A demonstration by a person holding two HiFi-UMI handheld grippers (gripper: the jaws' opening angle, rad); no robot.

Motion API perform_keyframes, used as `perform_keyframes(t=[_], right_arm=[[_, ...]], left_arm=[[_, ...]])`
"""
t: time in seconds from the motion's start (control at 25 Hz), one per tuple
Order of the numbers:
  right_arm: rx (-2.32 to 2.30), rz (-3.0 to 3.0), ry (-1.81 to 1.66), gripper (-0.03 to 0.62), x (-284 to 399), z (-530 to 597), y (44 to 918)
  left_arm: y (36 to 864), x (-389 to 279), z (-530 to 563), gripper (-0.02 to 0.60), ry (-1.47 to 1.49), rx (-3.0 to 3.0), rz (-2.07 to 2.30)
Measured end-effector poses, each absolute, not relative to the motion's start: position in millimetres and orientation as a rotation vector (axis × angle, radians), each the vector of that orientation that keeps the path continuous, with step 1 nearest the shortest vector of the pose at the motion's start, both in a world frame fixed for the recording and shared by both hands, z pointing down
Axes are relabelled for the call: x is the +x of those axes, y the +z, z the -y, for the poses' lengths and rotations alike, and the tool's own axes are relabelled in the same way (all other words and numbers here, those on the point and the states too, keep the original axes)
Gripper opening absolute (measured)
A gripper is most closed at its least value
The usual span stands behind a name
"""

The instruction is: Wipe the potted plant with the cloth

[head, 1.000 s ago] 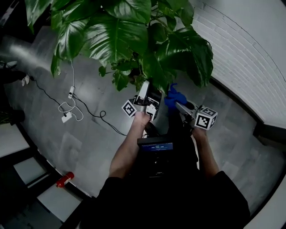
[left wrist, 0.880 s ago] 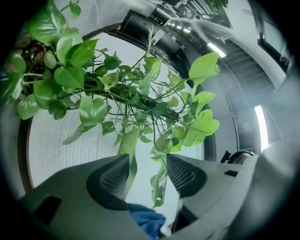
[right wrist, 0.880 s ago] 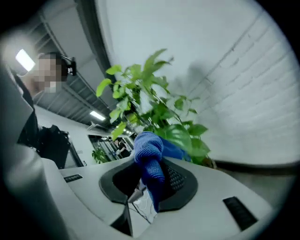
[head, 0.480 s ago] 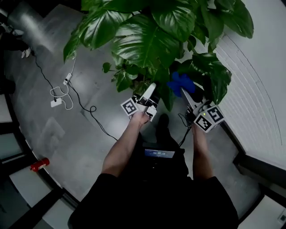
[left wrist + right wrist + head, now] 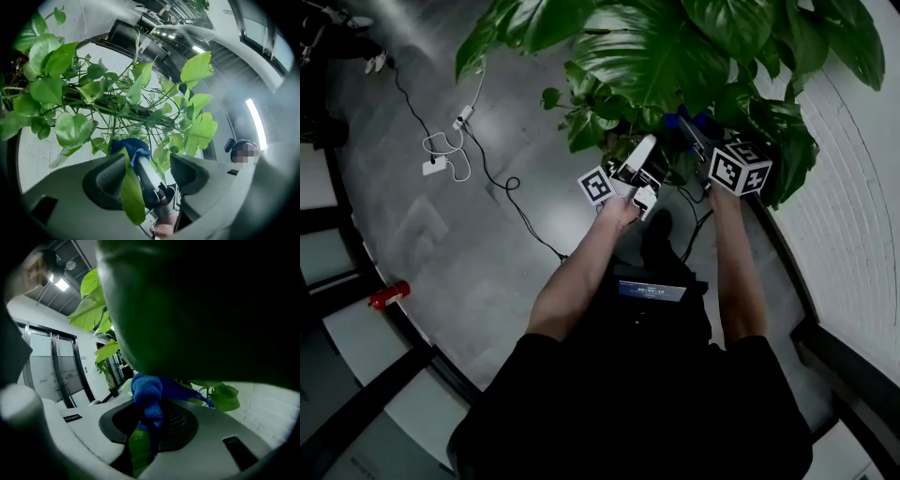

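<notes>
The right gripper (image 5: pixel 152 427) pinches the crumpled blue woven cloth (image 5: pixel 146 392), holding it close under a broad dark-green leaf (image 5: pixel 197 310) of the leafy potted plant (image 5: pixel 647 56), apparently to wipe it. The left gripper (image 5: pixel 147 174) stands spread just beside, with a slim green leaf (image 5: pixel 131 199) loose between its jaws, probably ready to steady the foliage.

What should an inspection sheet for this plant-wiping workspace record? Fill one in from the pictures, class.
Surface: grey floor.
Job's things: potted plant, pot hidden by leaves; blue cloth up among the leaves.
Clutter: red object at the floor's edge, kind unclear.
Grippers: left gripper open, a leaf hanging between its jaws; right gripper shut on the blue cloth.
Cables: white cable and adapter, black cable, both on the floor.
Surroundings: white brick wall beside the plant.
</notes>
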State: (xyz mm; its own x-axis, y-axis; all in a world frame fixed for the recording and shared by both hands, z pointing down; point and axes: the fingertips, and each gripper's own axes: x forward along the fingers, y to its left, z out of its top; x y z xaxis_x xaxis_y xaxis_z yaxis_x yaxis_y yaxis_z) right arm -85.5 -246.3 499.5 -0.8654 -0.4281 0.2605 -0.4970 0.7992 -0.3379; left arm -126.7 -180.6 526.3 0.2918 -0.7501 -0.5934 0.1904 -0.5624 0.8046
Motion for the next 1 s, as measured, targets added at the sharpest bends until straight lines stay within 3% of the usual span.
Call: perform_keyframes(t=[1.0], right_arm=[[0.372,2.785,0.848,0.110,-70.3,129.5,529.0]], left_arm=[[522.6,-129.0,163.0,0.293,-1.421,1.684,0.534]])
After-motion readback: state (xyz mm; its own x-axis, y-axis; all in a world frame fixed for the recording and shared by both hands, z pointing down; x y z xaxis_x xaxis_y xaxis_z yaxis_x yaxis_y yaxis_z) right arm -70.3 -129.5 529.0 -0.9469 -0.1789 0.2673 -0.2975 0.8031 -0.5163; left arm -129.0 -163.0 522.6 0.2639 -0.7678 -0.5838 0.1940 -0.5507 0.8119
